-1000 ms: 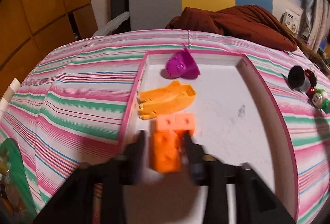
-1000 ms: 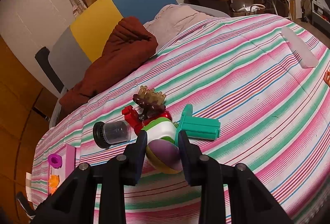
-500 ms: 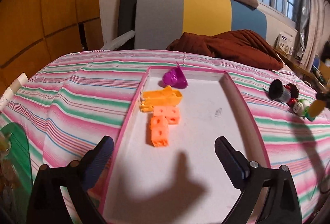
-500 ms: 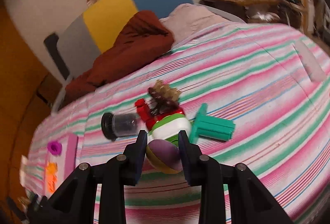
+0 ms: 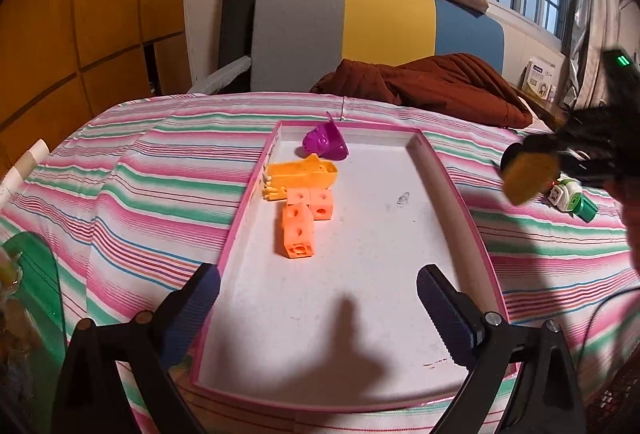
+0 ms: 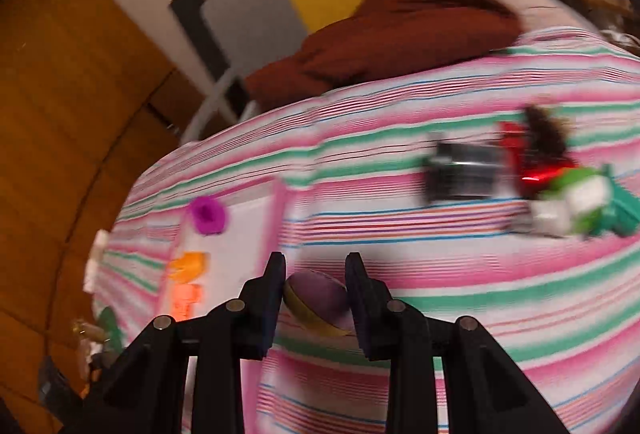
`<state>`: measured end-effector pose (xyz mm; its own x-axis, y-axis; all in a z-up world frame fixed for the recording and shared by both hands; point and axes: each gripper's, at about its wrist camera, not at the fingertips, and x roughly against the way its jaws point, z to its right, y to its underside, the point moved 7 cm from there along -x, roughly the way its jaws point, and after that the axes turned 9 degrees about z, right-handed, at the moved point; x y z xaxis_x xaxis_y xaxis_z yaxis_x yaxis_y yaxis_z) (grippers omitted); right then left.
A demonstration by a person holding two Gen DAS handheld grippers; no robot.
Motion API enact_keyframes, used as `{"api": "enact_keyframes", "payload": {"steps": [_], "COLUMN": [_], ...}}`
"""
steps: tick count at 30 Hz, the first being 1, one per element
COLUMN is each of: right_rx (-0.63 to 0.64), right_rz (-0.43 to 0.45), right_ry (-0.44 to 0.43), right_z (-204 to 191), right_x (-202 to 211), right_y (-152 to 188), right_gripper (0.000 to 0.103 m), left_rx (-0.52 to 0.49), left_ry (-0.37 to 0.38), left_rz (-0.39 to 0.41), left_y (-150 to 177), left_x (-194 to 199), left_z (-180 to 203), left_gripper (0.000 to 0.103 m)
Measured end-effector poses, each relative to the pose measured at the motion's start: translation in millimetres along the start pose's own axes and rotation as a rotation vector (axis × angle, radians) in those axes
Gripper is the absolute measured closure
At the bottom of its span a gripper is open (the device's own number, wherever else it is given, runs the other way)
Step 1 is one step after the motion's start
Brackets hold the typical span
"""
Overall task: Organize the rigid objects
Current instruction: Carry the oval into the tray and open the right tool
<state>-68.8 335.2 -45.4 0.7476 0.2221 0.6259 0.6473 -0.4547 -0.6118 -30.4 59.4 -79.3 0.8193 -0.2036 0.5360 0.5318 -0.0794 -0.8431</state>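
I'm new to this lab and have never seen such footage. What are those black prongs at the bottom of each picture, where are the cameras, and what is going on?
No robot: a person holds a two-finger gripper in each hand, each carrying a forward-looking fisheye camera. The prongs are gripper fingers. The left gripper is open and empty above a pink-rimmed tray holding orange blocks, an orange toy and a purple piece. The right gripper is shut on a purple-and-yellow ball over the striped cloth. More toys lie there, blurred.
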Motion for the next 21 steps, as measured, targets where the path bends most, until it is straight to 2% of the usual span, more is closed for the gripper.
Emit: {"api": "enact_keyframes", "payload": {"steps": [2, 8, 11, 12, 18, 21], "right_rx": [0.023, 0.100, 0.140, 0.153, 0.257, 0.254], "right_rz": [-0.014, -0.073, -0.103, -0.114, -0.146, -0.141], "right_ry": [-0.020, -0.007, 0.010, 0.017, 0.104, 0.135], "right_z": [-21, -69, -85, -87, -99, -96], "right_x": [-13, -61, -82, -87, -116, -122], "right_y": [-2, -3, -6, -6, -6, -8], "right_gripper": [0.073, 0.073, 0.077, 0.084, 0.085, 0.085], "left_rx": [0.008, 0.013, 0.028, 0.033, 0.062, 0.077], "left_ry": [0.006, -0.004, -0.009, -0.010, -0.026, -0.029], "left_rz": [0.009, 0.020, 0.024, 0.024, 0.009, 0.001], "left_y": [-1, 0, 0, 0, 4, 5], "left_x": [4, 12, 14, 14, 12, 11], "left_z": [-3, -16, -23, -26, -41, -46], "left_gripper": [0.003, 0.003, 0.003, 0.003, 0.003, 0.003]}}
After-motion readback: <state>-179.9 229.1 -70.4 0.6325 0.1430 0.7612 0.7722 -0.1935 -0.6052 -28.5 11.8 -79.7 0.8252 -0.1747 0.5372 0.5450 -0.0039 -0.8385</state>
